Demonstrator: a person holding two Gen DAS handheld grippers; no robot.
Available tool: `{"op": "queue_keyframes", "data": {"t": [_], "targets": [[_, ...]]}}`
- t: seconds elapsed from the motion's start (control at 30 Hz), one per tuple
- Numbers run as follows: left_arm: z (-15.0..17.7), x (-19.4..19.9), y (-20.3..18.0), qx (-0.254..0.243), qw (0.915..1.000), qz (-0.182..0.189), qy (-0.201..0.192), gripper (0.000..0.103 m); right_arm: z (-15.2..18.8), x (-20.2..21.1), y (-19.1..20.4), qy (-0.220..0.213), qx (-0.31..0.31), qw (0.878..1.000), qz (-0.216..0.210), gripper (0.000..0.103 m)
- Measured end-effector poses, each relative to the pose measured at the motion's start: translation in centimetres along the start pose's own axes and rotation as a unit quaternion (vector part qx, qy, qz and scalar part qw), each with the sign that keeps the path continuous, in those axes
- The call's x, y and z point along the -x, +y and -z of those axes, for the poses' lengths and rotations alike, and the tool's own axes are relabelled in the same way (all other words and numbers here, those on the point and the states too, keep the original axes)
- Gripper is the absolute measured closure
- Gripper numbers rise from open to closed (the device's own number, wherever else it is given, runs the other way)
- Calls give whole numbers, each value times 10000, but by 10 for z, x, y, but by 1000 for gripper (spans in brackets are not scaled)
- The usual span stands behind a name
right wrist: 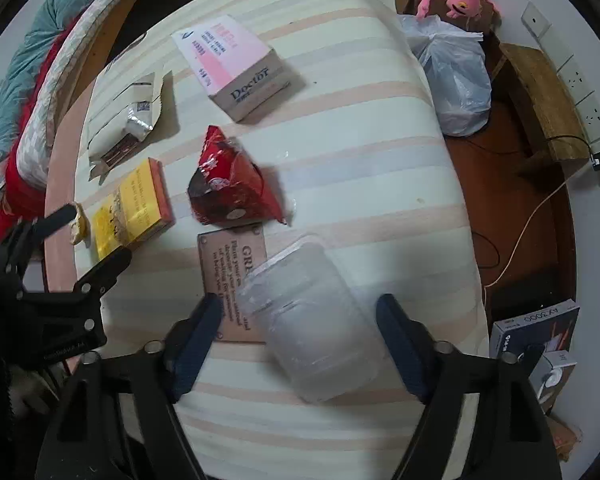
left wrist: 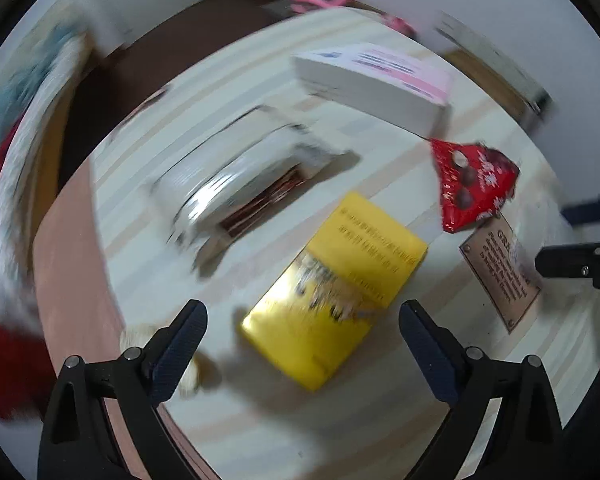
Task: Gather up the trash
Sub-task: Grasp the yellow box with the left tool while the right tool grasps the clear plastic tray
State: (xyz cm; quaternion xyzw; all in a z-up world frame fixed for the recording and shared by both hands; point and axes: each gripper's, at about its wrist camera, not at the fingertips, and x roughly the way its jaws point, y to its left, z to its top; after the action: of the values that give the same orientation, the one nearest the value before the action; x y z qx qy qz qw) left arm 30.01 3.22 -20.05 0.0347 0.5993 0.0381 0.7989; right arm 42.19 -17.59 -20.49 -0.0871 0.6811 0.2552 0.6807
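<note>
While spread, fingers (right wrist: 400,344) around container (right wrist: 320,332).

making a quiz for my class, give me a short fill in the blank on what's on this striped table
The box below the left gripper is ____ in colour.
The crumpled wrapper printed with chocolates is ____.
The clear plastic container lies between the fingers of the ____ gripper.
The white and pink box bears the word ____.

Missing words: yellow; red; right; Doctor
</note>
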Motion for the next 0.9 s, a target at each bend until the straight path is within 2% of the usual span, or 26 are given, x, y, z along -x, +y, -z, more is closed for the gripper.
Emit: {"op": "queue_keyframes", "data": {"t": [0.13, 0.17, 0.2, 0.23, 0.27, 0.3, 0.4, 0.43, 0.53, 0.63, 0.77, 0.9], "targets": [[-8, -10, -18, -626, 9980, 54, 60, 8, 11, -4, 11, -48, 323, 9991, 267, 21], [-10, -8, -19, -650, 9978, 97, -5, 20, 13, -5, 14, -56, 410, 9986, 330, 21], [-9, -6, -19, -613, 9977, 285, -22, 37, 13, -4, 16, -83, 508, 9978, 416, 21], [-8, -4, -20, -499, 9980, 385, -1, 37, 14, -5, 19, -101, 582, 9970, 492, 22], [-8, -3, -22, -452, 9984, 336, -11, 39, 15, -6, 21, -144, 673, 9960, 577, 27], [-5, -2, -23, -373, 9988, 306, -24, 40, 18, -6, 23, -196, 750, 9949, 638, 40], [9, 0, -24, 177, 9997, 176, 5, 40, 22, -5, 33, -369, 953, 9905, 924, 46], [17, 3, -21, 582, 9982, 136, 85, 40, 24, -5, 35, -430, 968, 9892, 1014, 49], [39, 11, -12, 1479, 9885, 229, 233, 40, 32, -5, 38, -483, 806, 9891, 1130, 49], [66, 22, -11, 1863, 9816, 325, 257, 40, 43, -6, 41, -247, 589, 9948, 787, 49], [103, 33, -10, 2027, 9785, 230, 303, 40, 68, -8, 63, 224, 783, 9961, 352, 48], [117, 30, -19, 1728, 9836, 279, 438, 40, 86, -15, 85, 285, 1291, 9885, 727, 44]]}}
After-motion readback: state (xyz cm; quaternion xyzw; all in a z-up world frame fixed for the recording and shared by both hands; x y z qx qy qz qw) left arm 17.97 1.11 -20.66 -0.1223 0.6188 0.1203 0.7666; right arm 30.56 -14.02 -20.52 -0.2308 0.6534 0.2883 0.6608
